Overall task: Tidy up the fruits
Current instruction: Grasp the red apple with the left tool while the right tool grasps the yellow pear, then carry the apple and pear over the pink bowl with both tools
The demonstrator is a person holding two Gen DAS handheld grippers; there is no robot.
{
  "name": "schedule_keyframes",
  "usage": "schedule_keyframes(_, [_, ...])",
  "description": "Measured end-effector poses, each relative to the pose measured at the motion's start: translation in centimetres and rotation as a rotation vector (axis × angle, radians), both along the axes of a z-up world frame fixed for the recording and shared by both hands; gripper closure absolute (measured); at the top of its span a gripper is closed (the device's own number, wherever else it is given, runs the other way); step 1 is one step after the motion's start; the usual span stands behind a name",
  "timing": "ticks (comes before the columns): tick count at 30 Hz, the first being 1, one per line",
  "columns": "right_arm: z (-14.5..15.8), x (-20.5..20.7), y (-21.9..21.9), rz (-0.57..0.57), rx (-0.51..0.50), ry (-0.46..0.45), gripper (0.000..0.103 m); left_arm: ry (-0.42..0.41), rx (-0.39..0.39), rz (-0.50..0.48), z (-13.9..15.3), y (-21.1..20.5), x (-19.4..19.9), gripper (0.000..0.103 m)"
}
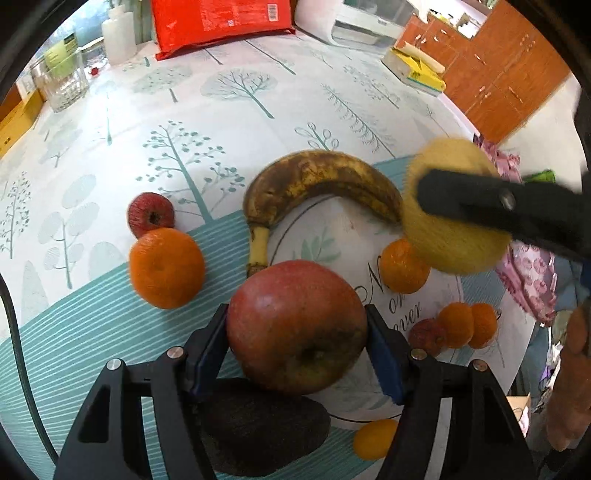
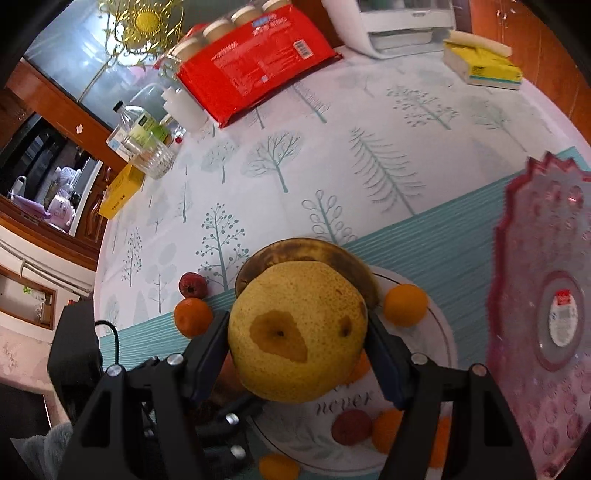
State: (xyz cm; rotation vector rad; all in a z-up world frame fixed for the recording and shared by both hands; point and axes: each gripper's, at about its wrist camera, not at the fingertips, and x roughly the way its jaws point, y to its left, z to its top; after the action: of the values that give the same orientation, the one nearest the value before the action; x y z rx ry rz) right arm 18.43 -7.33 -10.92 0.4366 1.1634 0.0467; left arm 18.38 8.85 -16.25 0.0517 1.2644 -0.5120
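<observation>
My left gripper [image 1: 297,328] is shut on a large red apple [image 1: 295,325], held above the white printed plate [image 1: 332,221]. My right gripper [image 2: 297,332] is shut on a yellow pear [image 2: 295,336]; the pear also shows in the left wrist view [image 1: 443,243] with a black finger [image 1: 480,203] across it. A brown-spotted banana [image 1: 317,177] lies across the plate's far rim. Small oranges [image 1: 404,266] [image 1: 458,325] and a small red fruit [image 1: 424,336] lie on the plate. An orange [image 1: 166,267] and a small red apple [image 1: 150,214] lie on the cloth to the left. A dark avocado [image 1: 258,424] lies under my left gripper.
A pink plastic tray [image 2: 546,314] sits at the right. At the table's far side stand a red package [image 2: 251,59], a glass jar [image 1: 61,81], a white bottle [image 1: 118,35], a yellow tissue box [image 2: 484,66] and a white appliance [image 2: 399,22]. A small orange [image 1: 375,439] lies by the plate's near rim.
</observation>
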Motion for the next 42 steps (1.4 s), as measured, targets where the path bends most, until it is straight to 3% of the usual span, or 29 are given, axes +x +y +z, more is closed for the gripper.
schedule_keyframes(7, [1.8, -2.9, -0.5, -0.037, -0.027, -0.027, 0.032, -0.061, 0.001, 0.013, 3.7, 0.9, -0.8, 0.035])
schedule_keyframes(16, [6.0, -7.6, 0.5, -0.038, -0.155, -0.102, 0.032, -0.141, -0.062, -0.008, 9.3, 2.1, -3.7, 0.035])
schedule_keyframes(24, [8.8, -12.5, -0.7, -0.086, -0.278, -0.156, 0.032, -0.199, -0.100, -0.049, 12.9, 0.8, -6.2, 0.035])
schedule_keyframes(32, [9.4, -15.2, -5.3, -0.178, -0.301, -0.187, 0.032, -0.249, -0.084, -0.119, 14.6, -5.0, -7.8, 0.035])
schedule_keyframes(42, [5.7, -15.3, -14.5, -0.264, -0.255, -0.138, 0.032, -0.255, 0.022, -0.185, 13.4, -16.4, -7.8, 0.035])
